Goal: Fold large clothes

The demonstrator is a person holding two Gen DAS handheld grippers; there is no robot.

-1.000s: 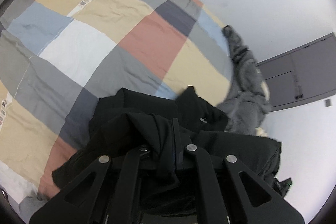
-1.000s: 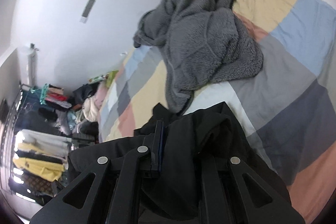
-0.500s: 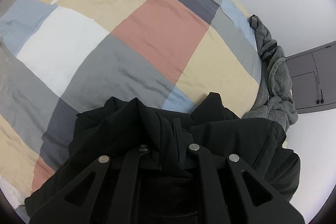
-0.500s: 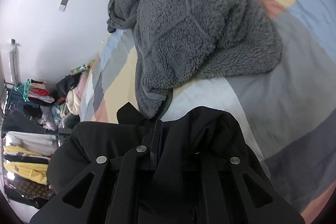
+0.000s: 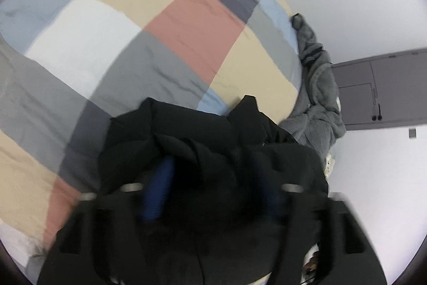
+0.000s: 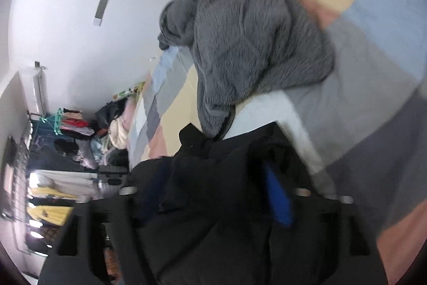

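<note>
A black garment lies bunched on the patchwork bedspread, right in front of both grippers. My left gripper has its jaws spread wide, blue pads showing, with black cloth draped between them. My right gripper is also spread wide, one blue pad showing, with the same black garment lying loose between its fingers. A grey fleece jacket lies crumpled on the bed just beyond; it also shows in the left wrist view.
The bed runs along a white wall. A grey door is at the right in the left wrist view. A clothes rack and piles of clothing stand beyond the bed's far end.
Both grippers were shut on the black garment; now both have opened and the cloth lies loose between the fingers. Both views are blurred from motion.
</note>
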